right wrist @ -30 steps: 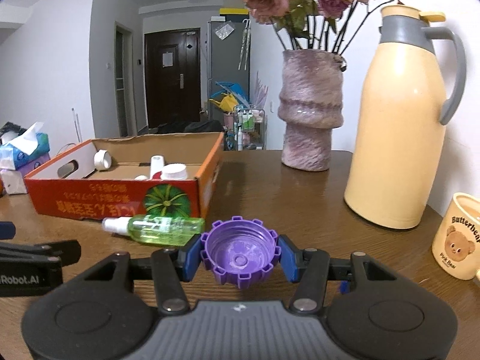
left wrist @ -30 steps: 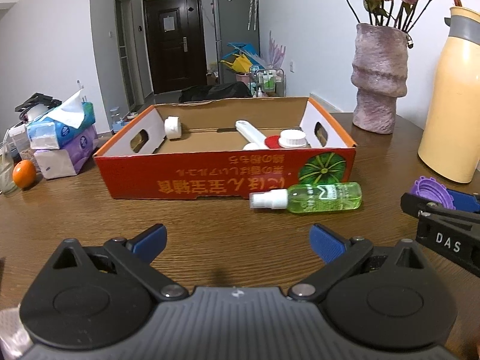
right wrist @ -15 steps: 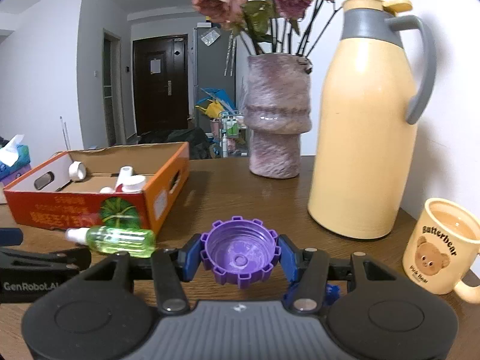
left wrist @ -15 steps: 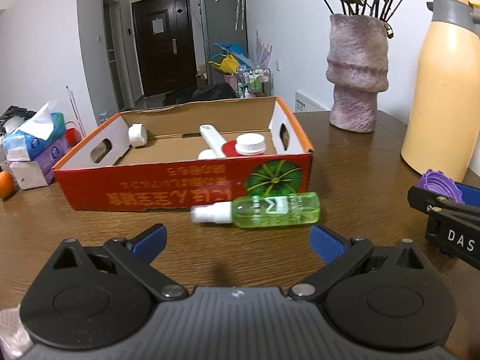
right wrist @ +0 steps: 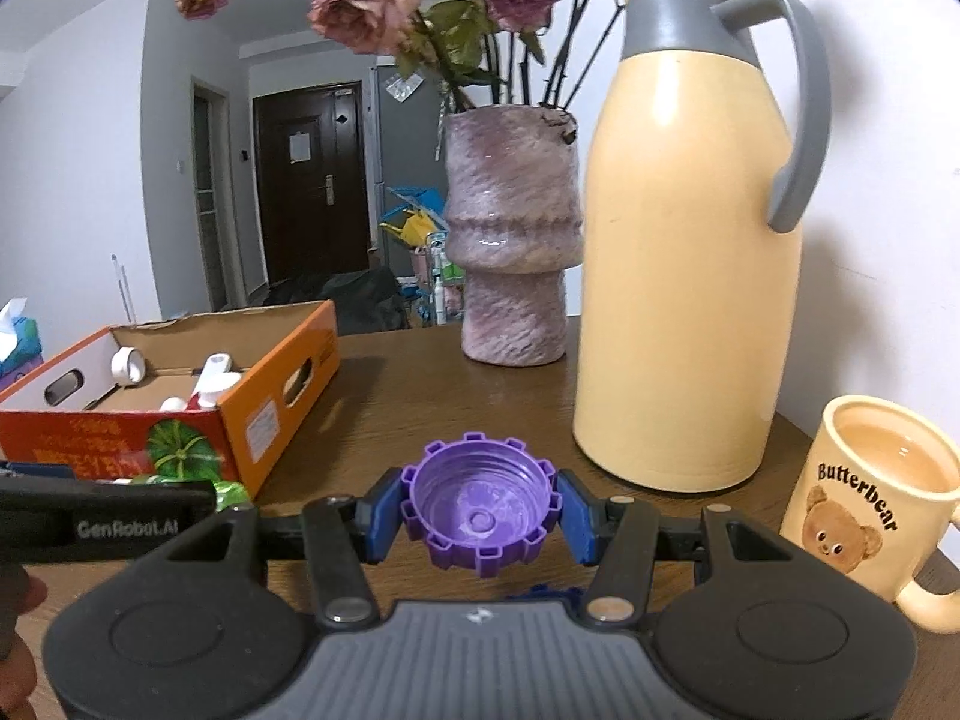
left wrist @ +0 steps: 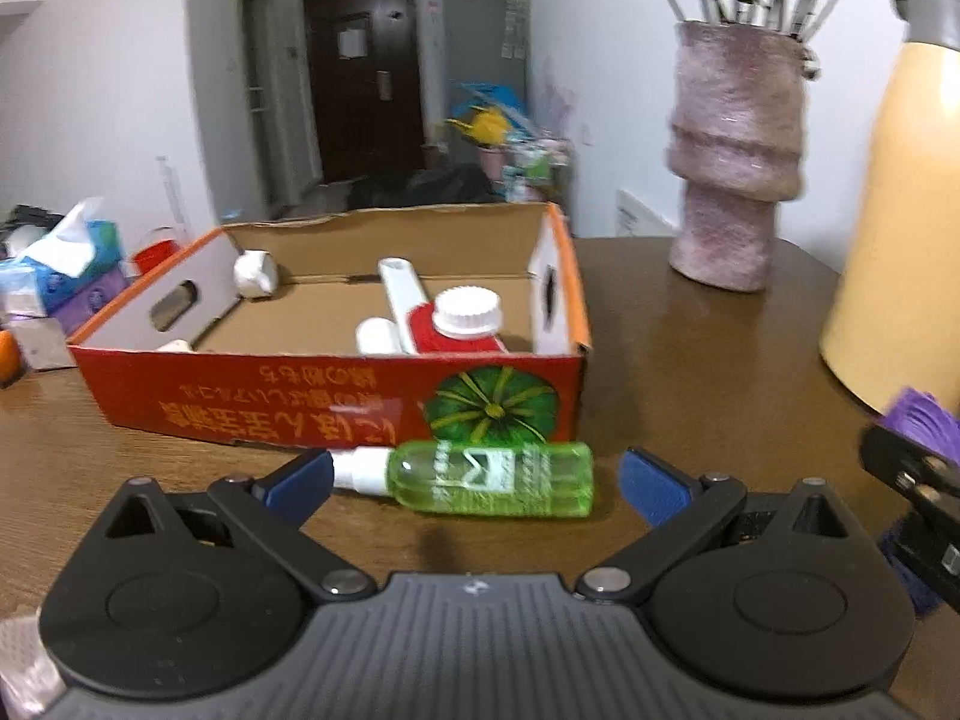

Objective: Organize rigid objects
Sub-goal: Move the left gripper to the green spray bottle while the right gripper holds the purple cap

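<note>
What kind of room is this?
Probably someone's home, a living or dining area: a wooden table holds a vase of roses, a thermos jug and a teddy-bear mug, with a front door behind.

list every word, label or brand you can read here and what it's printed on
"Butterbear": on the cream mug.
"GenRobot.AI": on the side of the left gripper, seen from the right wrist.
Yellow characters on the red front of the cardboard box: upside down, too blurred to read.
White print on the green spray bottle: too blurred to read.
</note>
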Tool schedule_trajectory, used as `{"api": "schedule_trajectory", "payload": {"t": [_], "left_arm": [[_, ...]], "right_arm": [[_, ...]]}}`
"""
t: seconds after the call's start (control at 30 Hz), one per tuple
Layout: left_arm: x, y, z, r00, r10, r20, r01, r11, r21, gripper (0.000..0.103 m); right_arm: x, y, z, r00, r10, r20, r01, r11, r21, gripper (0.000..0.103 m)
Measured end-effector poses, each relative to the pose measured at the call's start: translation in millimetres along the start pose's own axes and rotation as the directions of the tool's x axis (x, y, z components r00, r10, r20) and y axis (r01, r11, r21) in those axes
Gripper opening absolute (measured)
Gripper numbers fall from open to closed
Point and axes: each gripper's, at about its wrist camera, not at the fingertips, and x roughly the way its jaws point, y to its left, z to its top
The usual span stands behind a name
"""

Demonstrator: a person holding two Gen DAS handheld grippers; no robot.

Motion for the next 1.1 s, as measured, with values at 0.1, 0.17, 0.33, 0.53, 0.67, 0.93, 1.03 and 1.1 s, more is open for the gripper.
{"api": "schedule_trajectory", "payload": {"t": [0.1, 0.17, 0.33, 0.53, 0.67, 0.93, 1.03, 1.1], "left_arm": [[5.6, -3.3, 3.0, 0.999, 0.046, -0.004, -0.046, 0.999, -0.012, 0.103], [9.0, -4.6, 3.7, 0.998, 0.07, -0.011, -0.07, 0.998, -0.008, 0.103], [18.0, -0.9, 5.3, 0.994, 0.096, -0.042, -0.097, 0.995, -0.021, 0.103], [26.4, -3.5, 9.1, 0.992, 0.117, -0.054, -0.119, 0.993, -0.026, 0.103], [30.3, -5.3, 12.0, 0.989, 0.138, -0.052, -0.14, 0.99, -0.03, 0.103], [38.6, -2.7, 14.2, 0.984, 0.156, -0.084, -0.159, 0.987, -0.036, 0.103], [49.2, -0.9, 8.5, 0.973, 0.154, -0.175, -0.159, 0.987, -0.013, 0.103], [53.3, 5.7, 4.3, 0.969, 0.124, -0.214, -0.136, 0.99, -0.043, 0.103]], "right_arm": [[5.1, -5.4, 0.6, 1.0, -0.012, -0.006, 0.012, 1.0, 0.009, 0.053], [8.0, -7.9, 0.5, 1.0, -0.019, -0.008, 0.019, 1.0, 0.016, 0.053], [14.8, -12.3, -0.2, 0.999, -0.034, -0.015, 0.034, 0.999, 0.033, 0.053], [17.6, -11.2, -2.3, 0.999, -0.04, -0.021, 0.041, 0.999, 0.03, 0.053], [19.0, -10.5, -2.8, 0.999, -0.041, -0.025, 0.041, 0.999, 0.028, 0.053], [20.0, -9.4, -4.0, 0.999, -0.04, -0.03, 0.04, 0.999, 0.023, 0.053], [19.7, -9.5, -4.2, 0.999, -0.038, -0.03, 0.038, 0.999, 0.024, 0.053], [19.6, -9.5, -4.3, 0.999, -0.037, -0.03, 0.037, 0.999, 0.024, 0.053]]}}
